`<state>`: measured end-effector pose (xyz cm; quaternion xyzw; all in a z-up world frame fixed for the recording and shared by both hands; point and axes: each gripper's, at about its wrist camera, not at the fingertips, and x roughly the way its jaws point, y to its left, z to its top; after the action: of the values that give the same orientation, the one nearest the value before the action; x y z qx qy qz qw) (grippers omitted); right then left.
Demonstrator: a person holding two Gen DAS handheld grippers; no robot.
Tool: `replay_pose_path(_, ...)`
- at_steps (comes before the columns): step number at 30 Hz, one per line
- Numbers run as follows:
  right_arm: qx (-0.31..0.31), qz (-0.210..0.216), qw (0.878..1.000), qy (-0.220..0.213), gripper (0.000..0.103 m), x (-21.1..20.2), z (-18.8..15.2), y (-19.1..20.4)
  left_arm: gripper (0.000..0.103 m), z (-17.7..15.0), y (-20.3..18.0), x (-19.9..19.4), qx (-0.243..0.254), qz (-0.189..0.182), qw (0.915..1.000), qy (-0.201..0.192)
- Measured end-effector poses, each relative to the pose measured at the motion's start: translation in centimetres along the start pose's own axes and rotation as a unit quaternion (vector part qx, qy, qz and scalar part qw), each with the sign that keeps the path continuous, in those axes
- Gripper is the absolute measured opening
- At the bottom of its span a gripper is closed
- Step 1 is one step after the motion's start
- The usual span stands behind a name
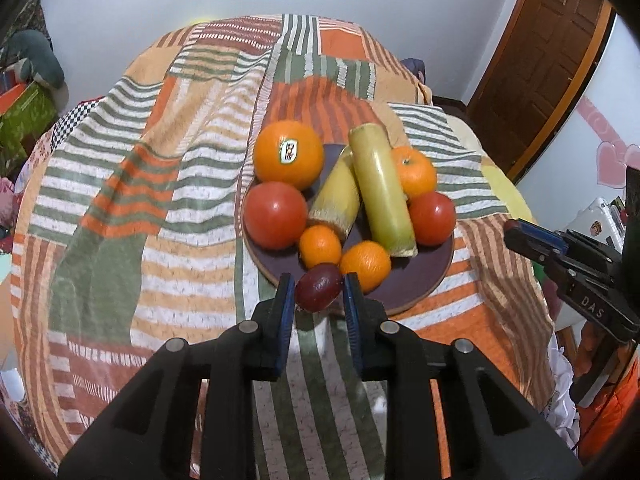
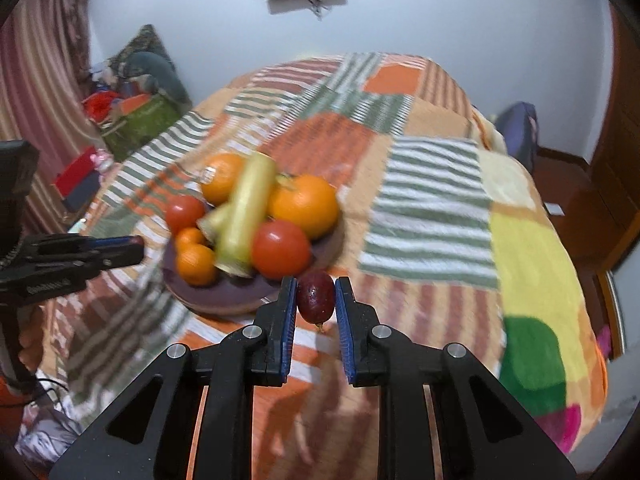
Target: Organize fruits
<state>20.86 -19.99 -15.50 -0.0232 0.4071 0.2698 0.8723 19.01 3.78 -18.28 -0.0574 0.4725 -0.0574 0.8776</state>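
The left gripper (image 1: 318, 294) is clenched on 1 dark red fruit (image 1: 319, 287), held over the near rim of the brown plate (image 1: 412, 280); the right gripper (image 2: 316, 296) likewise clamps another dark red fruit (image 2: 315, 295) just beside that plate (image 2: 224, 292). Both look small, light, smooth-skinned and probably soft (easily bruised), best pinched across the middle. The right view is blurred, and the piled fruit hides the plate's centre

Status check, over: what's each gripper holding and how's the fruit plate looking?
Left gripper shut on a dark red fruit. Right gripper shut on another dark red fruit. Plate crowded: oranges, tomatoes, two cane pieces. Nothing in the way.
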Motion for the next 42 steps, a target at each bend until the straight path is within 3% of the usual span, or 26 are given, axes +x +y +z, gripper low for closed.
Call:
replay_pose_path(11, -0.040, 0.055, 0.997, 0.028, 0.018, 3.8, 0.4, 4.1, 0.024, -0.1, 0.4, 1.9, -0.004, -0.004, 0.9998, 0.018)
replay_pose_path(24, -0.036, 0.068, 0.995, 0.065, 0.018, 6.1, -0.1, 4.7, 0.024, -0.3, 0.4, 3.6, -0.004, -0.007, 0.9994, 0.035)
replay_pose_path(28, -0.033, 0.068, 0.995, 0.068, 0.018, 6.2, -0.2, 4.8, 0.033, -0.2, 0.3, 3.6, -0.001, -0.003, 0.9992, 0.040)
replay_pose_path(31, -0.029, 0.072, 0.994, 0.074, 0.020, 6.1, -0.2, 4.7, 0.034, -0.3, 0.3, 3.4, -0.003, 0.001, 0.9992, 0.040)
replay_pose_path(37, -0.027, 0.067, 0.995, 0.063, 0.022, 4.8, 0.2, 4.4, 0.034, -0.2, 0.4, 1.5, -0.007, 0.010, 0.9997, 0.022)
replay_pose_path(42, -0.020, 0.058, 0.998, 0.022, 0.022, 1.8, 1.1, 4.0, 0.034, 0.5, 0.0, -1.8, -0.006, 0.022, 0.9995, -0.021)
